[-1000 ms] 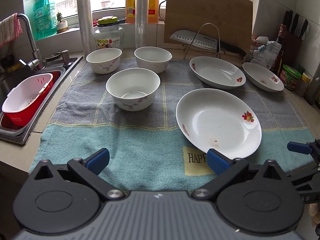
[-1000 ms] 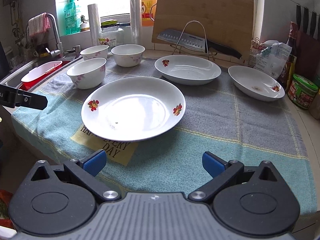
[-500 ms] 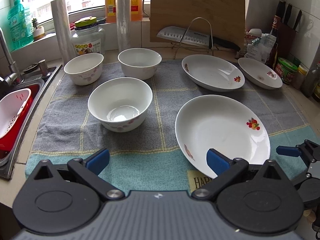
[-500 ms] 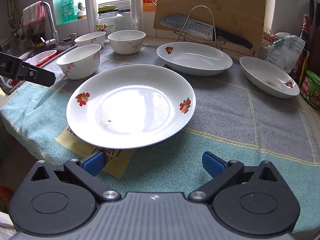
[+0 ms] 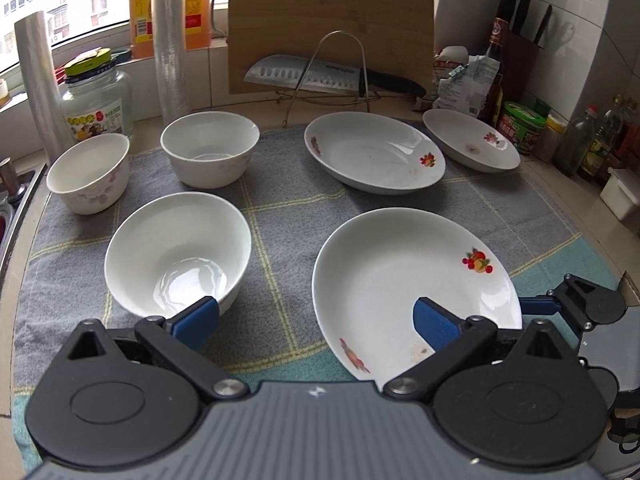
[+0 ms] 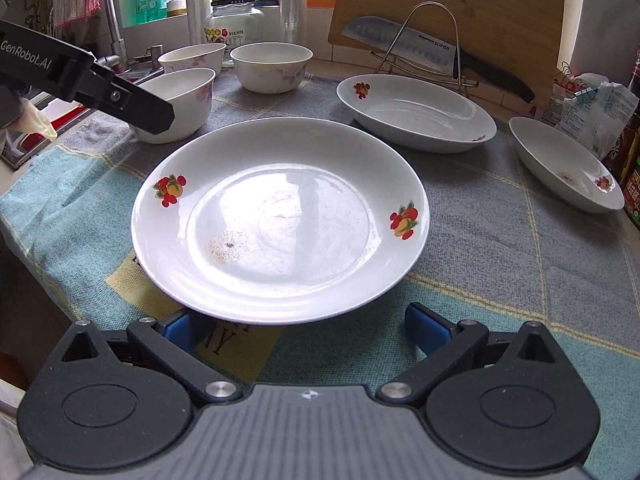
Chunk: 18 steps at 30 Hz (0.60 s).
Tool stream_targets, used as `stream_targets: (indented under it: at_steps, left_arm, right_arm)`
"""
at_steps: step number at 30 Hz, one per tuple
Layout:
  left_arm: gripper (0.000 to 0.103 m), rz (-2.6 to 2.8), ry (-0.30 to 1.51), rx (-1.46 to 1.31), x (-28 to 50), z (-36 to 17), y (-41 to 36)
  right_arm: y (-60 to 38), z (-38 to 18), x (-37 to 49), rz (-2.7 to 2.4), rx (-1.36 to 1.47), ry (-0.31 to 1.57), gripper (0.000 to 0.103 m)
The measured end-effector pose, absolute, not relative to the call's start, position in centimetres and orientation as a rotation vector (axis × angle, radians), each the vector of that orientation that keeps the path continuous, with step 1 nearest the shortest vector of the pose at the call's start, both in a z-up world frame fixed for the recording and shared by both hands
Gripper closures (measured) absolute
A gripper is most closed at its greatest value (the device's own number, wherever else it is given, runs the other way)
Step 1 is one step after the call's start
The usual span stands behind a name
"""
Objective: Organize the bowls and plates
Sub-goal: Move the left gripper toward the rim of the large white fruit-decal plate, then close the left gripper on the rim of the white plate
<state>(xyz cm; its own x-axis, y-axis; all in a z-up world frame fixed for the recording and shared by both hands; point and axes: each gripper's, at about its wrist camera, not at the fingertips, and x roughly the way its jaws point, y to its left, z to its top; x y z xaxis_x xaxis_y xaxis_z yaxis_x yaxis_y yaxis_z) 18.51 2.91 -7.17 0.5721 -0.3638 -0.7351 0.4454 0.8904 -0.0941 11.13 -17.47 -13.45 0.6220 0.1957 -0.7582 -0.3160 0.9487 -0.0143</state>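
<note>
Three white bowls and three white fruit-print plates stand on a towel (image 5: 280, 184). My left gripper (image 5: 316, 320) is open, its left pad just in front of the near bowl (image 5: 176, 252) and its right pad over the near plate (image 5: 404, 280). Behind them are two more bowls (image 5: 88, 172) (image 5: 210, 152) and two deep plates (image 5: 372, 156) (image 5: 470, 146). My right gripper (image 6: 302, 326) is open at the near rim of the near plate (image 6: 280, 216), with its left pad partly under that rim. The left gripper's finger (image 6: 120, 96) shows beside the near bowl (image 6: 180, 96).
A knife on a wire rack (image 5: 328, 76) and a wooden cutting board (image 5: 328, 16) stand at the back. Jars, bottles and a knife block (image 5: 524, 40) crowd the right side. A sink with a tap (image 6: 108, 24) lies to the left. A glass jar (image 5: 96, 96) stands behind the bowls.
Both grippers have moved forward over the towel. The left one has closed in on the near bowl, the right one on the near plate's rim. The dishes have not moved.
</note>
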Motion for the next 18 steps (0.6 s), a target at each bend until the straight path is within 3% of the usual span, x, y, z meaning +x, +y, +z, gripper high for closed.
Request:
stream_targets:
  at_steps: [18]
  left_arm:
    - [0.001,-0.627,0.872,0.242,23.0,-6.4,-2.2]
  right_arm:
    - [-18.1,-13.7,10.7,0.377,-0.181,0.79,0.0]
